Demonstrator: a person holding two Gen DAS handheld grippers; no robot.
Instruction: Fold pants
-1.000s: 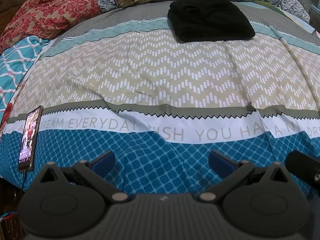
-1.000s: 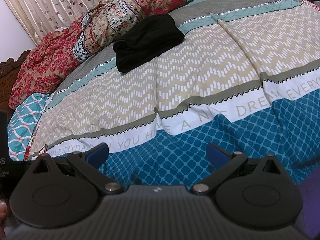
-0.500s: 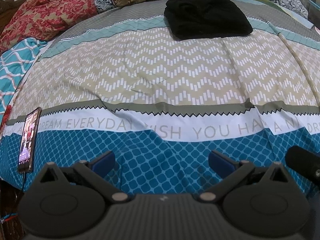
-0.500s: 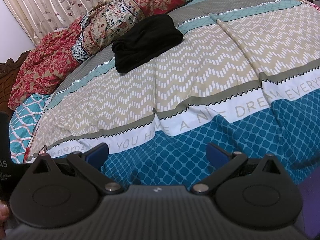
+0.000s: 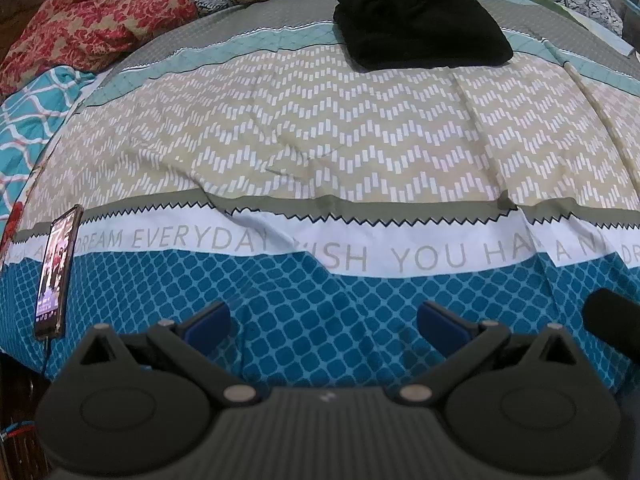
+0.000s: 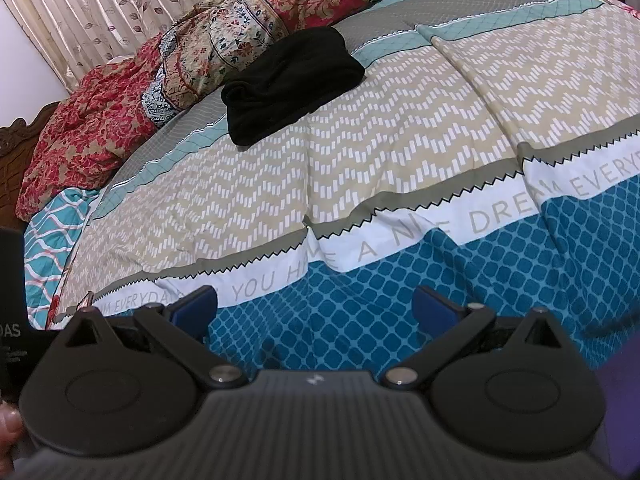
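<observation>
A: Down at the near edge, the left gripper hangs over the blue lattice band of the bedspread, fingers spread wide, nothing between them.

B: Same with the right gripper: blue pads well apart, empty, over that same blue band. My read is they're parked at the foot of the bed because the job beyond looks finished.

A: Just left of the left gripper, a phone lies on the bedspread's near corner with its screen lit and a cable trailing off the edge. Probably put there to stay clear of the working area.

B: Beyond the grippers comes the white lettered stripe, then the beige zigzag band. A few creases, nothing lying on it.

A: And past the zigzag, on the grey band at the far side of the bedspread, the black pants. A compact, squarish bundle, well apart from both grippers.

B: From the right wrist view they look layered, a rolled edge at the near-left corner. I'd judge that folded, and set far back to leave the middle free.

A: Right behind them, pressing against the bedspread's far edge, the heap of floral quilts.
</observation>
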